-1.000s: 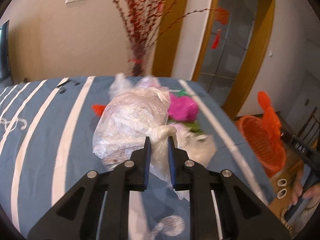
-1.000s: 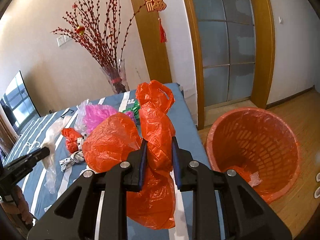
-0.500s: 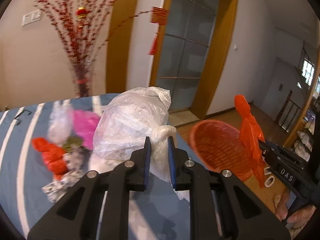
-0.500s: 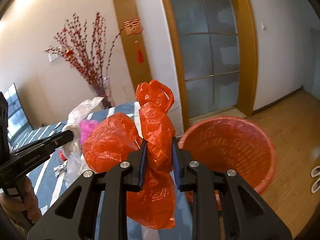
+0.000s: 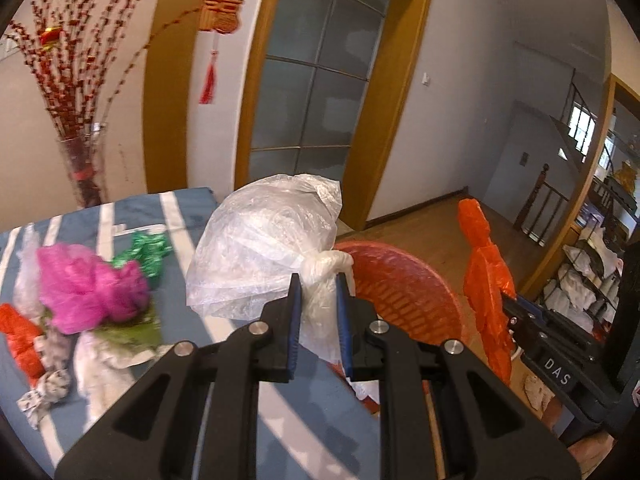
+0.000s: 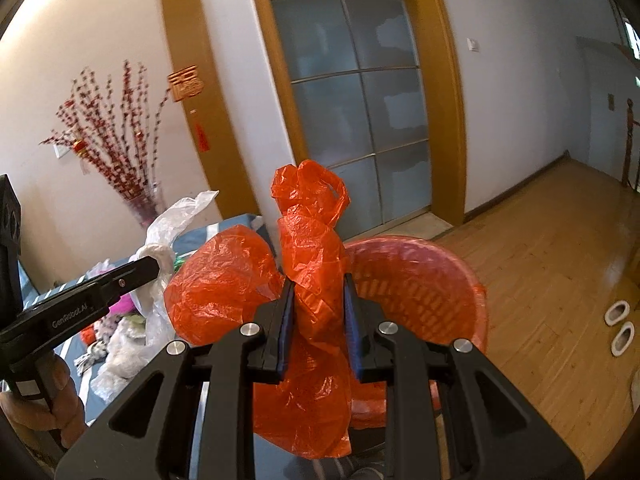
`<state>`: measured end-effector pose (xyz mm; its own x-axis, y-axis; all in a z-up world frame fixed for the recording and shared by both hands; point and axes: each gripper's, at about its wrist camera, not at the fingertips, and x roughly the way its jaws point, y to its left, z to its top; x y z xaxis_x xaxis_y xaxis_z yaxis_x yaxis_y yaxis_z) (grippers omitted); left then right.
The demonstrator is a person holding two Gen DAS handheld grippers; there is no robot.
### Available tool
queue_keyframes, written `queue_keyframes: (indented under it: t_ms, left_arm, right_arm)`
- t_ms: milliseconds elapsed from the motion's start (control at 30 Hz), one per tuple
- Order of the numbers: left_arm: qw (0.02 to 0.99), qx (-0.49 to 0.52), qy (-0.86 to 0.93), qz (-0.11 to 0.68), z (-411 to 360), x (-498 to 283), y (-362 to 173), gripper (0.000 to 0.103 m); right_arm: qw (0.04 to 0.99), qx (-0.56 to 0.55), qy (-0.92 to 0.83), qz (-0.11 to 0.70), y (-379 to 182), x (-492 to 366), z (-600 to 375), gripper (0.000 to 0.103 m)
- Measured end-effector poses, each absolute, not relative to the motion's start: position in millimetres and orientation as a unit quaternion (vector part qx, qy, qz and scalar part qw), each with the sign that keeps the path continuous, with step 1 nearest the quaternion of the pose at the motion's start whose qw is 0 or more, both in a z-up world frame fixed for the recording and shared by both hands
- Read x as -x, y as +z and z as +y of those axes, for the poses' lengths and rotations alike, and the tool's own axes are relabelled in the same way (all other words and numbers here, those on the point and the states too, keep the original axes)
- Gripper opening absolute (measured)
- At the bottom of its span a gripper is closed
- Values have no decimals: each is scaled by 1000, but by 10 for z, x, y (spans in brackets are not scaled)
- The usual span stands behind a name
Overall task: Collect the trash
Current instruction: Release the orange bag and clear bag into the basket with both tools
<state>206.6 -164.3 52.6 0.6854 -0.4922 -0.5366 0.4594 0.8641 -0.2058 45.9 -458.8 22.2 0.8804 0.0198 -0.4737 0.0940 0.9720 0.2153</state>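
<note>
My left gripper [image 5: 318,280] is shut on the knotted neck of a clear plastic bag [image 5: 260,248], which hangs over the corner of the blue striped bed, just left of the orange mesh basket [image 5: 404,292]. My right gripper [image 6: 318,284] is shut on a crumpled orange plastic bag [image 6: 308,240], held in front of the same orange basket [image 6: 432,280]. From the left wrist view, the orange bag [image 5: 486,280] and the right gripper show at the right. The right wrist view shows the left gripper [image 6: 154,266] with its clear bag [image 6: 172,220] at the left.
More trash lies on the bed [image 5: 180,208]: a pink bag [image 5: 88,284], green foil [image 5: 150,250], a red bag [image 5: 18,336] and white wrappers [image 5: 100,364]. A vase of red branches [image 5: 80,168] stands by the wall. Wooden floor [image 6: 560,280] and slippers [image 6: 618,328] lie right of the basket.
Both grippers have swung right, away from the bed and toward the orange basket, each carrying its bag. The basket now sits closer behind both bags.
</note>
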Motion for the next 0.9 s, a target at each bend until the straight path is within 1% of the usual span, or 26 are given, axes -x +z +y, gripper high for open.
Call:
queue_keyframes:
  t_ms: [633, 733, 767, 833, 900]
  left_arm:
    - [890, 17, -304, 340, -2339, -2459, 104, 18]
    - [886, 14, -305, 349, -2429, -2493, 31, 23]
    - [884, 14, -305, 354, -2451, -2517, -7, 24]
    - [882, 12, -302, 361, -2477, -2538, -63, 33]
    - [882, 11, -298, 366, -2462, -2553, -119, 36]
  right_arm:
    - [952, -169, -46, 252, -5, -870, -5071, 25]
    - [949, -184, -44, 254, -42, -921, -5145, 29]
    - [948, -186, -45, 255, -55, -931, -5163, 34]
    - [946, -190, -49, 256, -75, -939, -5195, 38]
    - [946, -190, -53, 257, -93, -909, -5218, 43]
